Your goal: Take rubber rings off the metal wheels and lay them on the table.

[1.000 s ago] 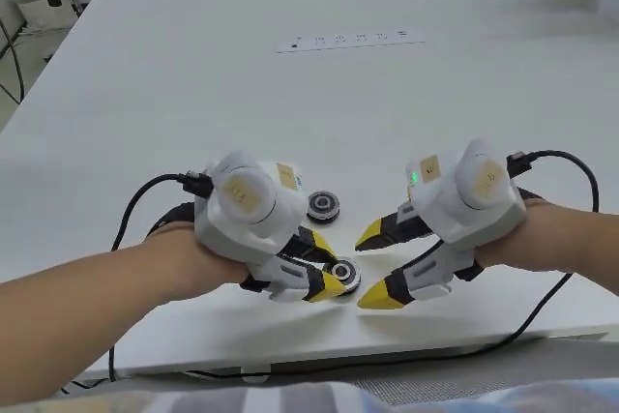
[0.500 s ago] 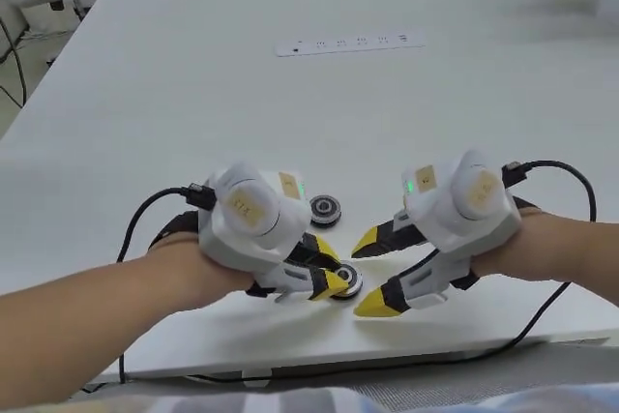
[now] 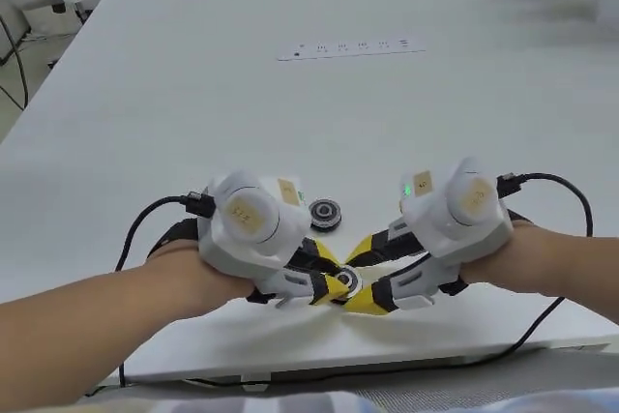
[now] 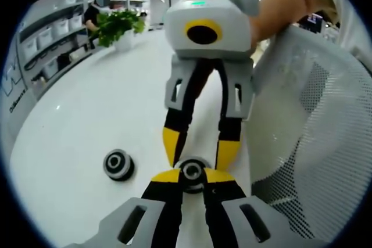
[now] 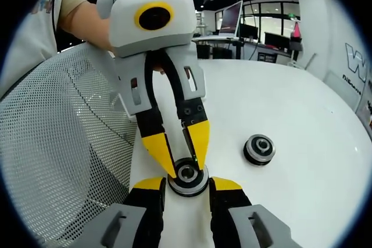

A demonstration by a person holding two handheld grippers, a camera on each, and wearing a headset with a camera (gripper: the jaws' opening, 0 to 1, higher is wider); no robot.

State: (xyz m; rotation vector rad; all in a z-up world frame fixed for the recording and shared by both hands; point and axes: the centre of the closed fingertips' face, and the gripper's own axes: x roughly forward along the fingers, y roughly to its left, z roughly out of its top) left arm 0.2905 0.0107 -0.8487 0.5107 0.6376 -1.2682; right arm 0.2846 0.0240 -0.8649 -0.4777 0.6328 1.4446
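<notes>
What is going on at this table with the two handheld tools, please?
A person holds a gripper in each hand at a white table. The left claw and the right claw are both shut on one small metal wheel near the table's front edge, gripping it from opposite sides. A second wheel lies just behind it, untouched. Both wheels seem to have their black rubber rings on.

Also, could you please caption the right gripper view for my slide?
Right gripper and left gripper meet around one metal wheel; a second wheel lies nearby.
</notes>
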